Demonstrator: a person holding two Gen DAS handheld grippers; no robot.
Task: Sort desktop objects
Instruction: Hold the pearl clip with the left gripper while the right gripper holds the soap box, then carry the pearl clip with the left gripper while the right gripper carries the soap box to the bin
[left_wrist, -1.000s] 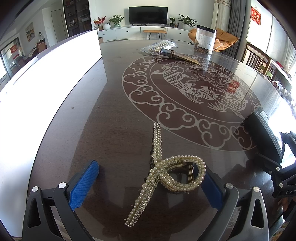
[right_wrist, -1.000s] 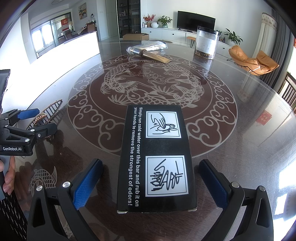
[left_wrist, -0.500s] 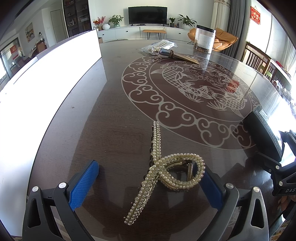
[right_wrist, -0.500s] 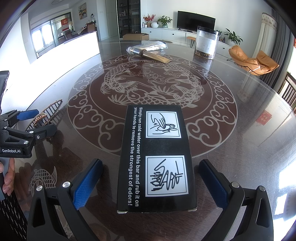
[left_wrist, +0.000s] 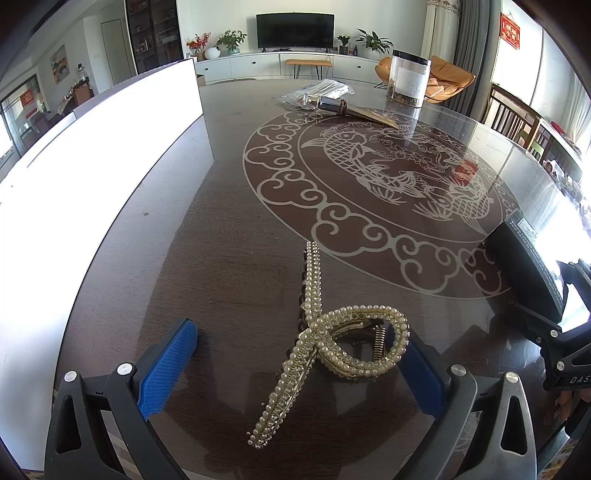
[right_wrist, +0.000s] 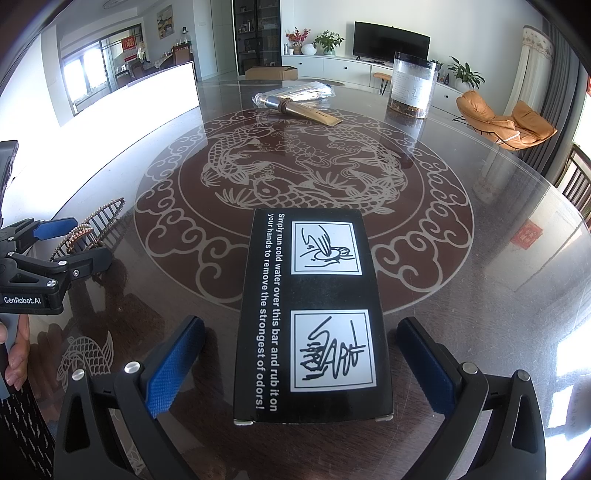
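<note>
A: Since a second ago, almost nothing has moved: your left tool has crept forward slightly, so the pearl hair clip sits a touch nearer; the right view is unchanged.

B: And the grip itself?

A: Your left tool is spread wide, blue pads on either side of the clip and holding nothing. The far pad sits just beside the clip's loop at 3 o'clock; whether it touches, you cannot tell. The clip lies flat on the bench, its long strand running toward 12 o'clock.

B: The right side?

A: Your right tool is equally wide open and empty, straddling the black box with clear gaps on both sides. The box lies flat, print upward, its far end toward 12 o'clock.

B: Anything else?

A: At 12 o'clock, well apart, a clear jar and a wrapped bundle.
</note>
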